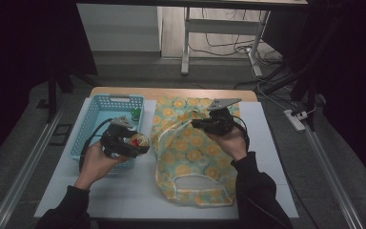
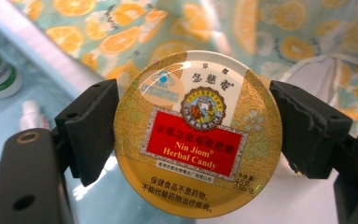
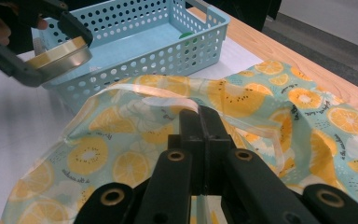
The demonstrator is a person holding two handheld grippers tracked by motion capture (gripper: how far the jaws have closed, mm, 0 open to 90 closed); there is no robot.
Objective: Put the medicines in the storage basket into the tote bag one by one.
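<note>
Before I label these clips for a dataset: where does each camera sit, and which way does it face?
High view: above the person's side, looking forward and down at the table; forearms, hands, left tool and right tool show.
Left gripper view: rides the left tool, facing the candy tin between its own black jaws.
Right gripper view: rides the right tool, facing the blue basket; its jaws pinch the orange-print bag.
Shared: tin and bag appear in both gripper views.

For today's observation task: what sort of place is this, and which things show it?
Probably a lab or office workroom set up for recording: a table on a bare floor, desk legs and loose cables behind, and a power strip on the floor.
</note>
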